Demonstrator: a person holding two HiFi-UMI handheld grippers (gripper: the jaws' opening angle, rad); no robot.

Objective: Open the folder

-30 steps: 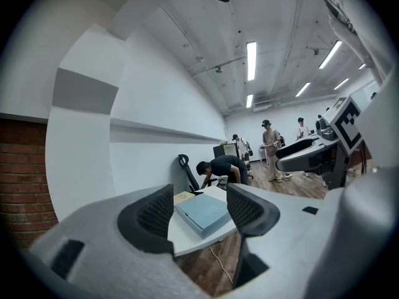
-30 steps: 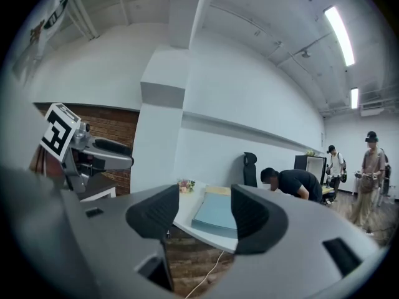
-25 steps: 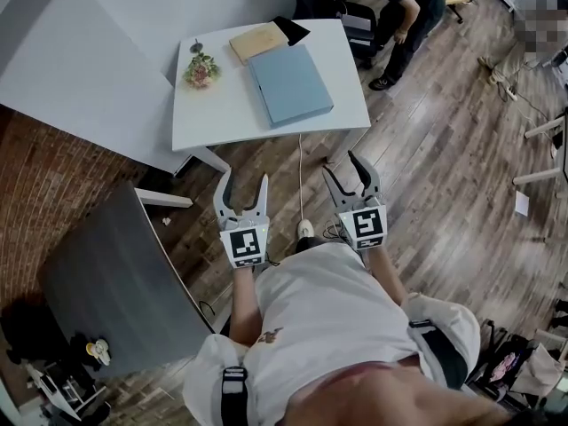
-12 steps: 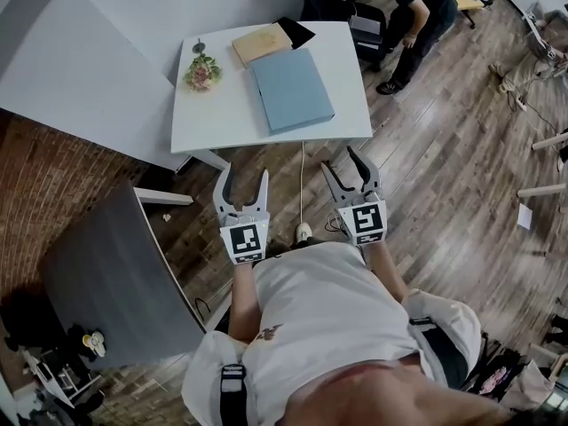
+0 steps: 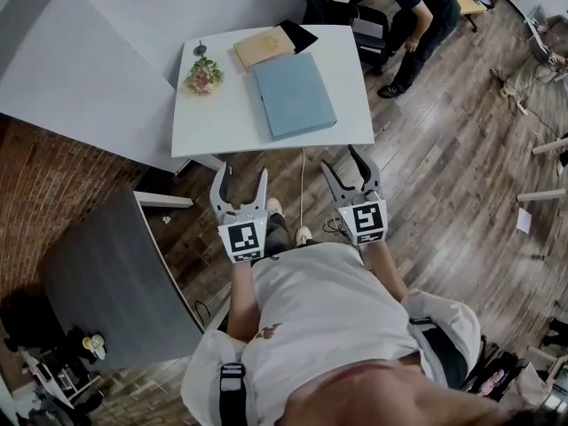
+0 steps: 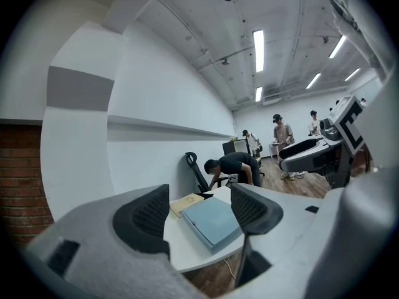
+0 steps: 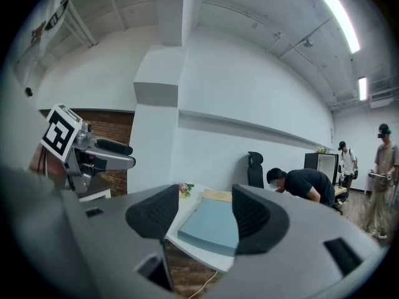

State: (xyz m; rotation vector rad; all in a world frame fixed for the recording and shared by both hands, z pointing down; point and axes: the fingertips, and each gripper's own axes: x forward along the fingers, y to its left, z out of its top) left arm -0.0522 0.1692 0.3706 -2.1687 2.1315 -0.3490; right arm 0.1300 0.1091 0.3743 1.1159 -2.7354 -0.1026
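Observation:
The closed light-blue folder (image 5: 294, 94) lies flat on the white table (image 5: 217, 122), toward its right half. Both grippers hang in the air short of the table's near edge, over the wooden floor. My left gripper (image 5: 241, 177) is open; its jaws have just been opening wider and nothing is between them. My right gripper (image 5: 346, 169) is open too and holds nothing. In the left gripper view the folder (image 6: 212, 222) shows far off between the jaws of the left gripper (image 6: 199, 212). The right gripper view frames the folder (image 7: 212, 224) the same way, beyond the right gripper (image 7: 201, 213).
A tan book (image 5: 264, 45), a black item (image 5: 297, 34) and a small flower bunch (image 5: 202, 74) also sit on the table. A person (image 5: 404, 7) bends over by a chair behind it. A grey table (image 5: 115, 282) stands at the left. A cable (image 5: 302, 185) runs down to the floor.
Both grippers have moved forward toward the white table, which now sits a little closer in the head view. The left jaws stand slightly wider.

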